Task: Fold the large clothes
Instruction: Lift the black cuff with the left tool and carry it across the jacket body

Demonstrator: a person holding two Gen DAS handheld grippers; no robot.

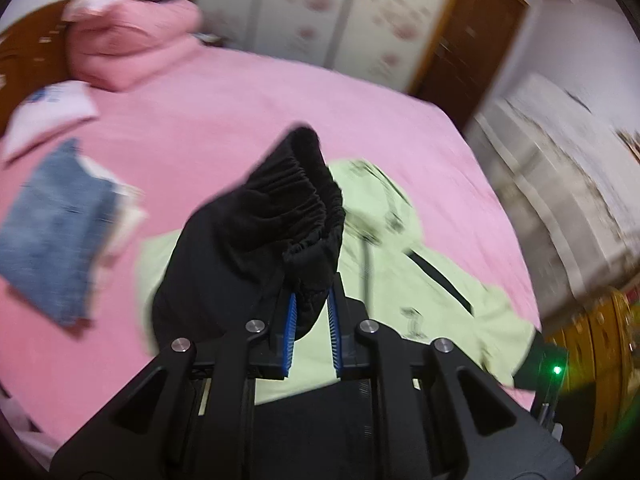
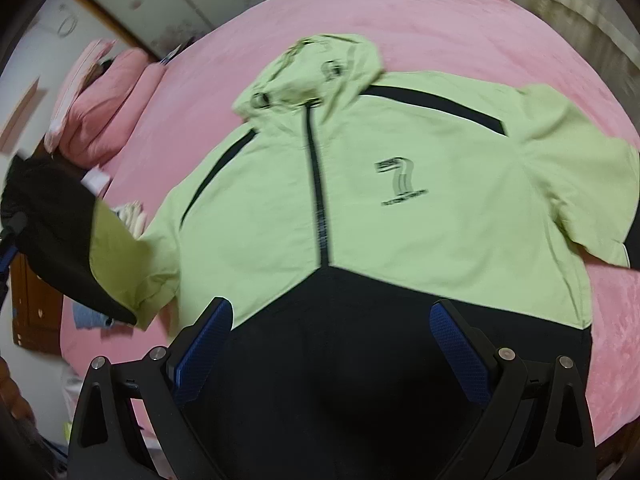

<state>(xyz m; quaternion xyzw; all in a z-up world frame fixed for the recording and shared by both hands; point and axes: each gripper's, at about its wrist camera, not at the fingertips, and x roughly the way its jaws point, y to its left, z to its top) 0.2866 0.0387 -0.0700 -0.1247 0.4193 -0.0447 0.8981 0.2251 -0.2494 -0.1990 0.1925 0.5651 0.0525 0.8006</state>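
Blue-padded left gripper [image 1: 312, 320] pinches the jacket's black elastic cuff [image 1: 296, 200] at frame centre; the right gripper [image 2: 332, 340] hangs spread. Slick fabric could slip free, spoiling the sleeve fold.

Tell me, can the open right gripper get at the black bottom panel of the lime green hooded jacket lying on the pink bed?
Probably yes. The right gripper is open and empty, with the jacket's black bottom panel lying flat just beyond its fingers and nothing between. The left gripper holds the black elastic cuff off to the side.

Matt cloth jacket [image 2: 420, 200], fuzzy pink bedsheet [image 2: 460, 20], ribbed blue fingers [image 1: 335, 316].
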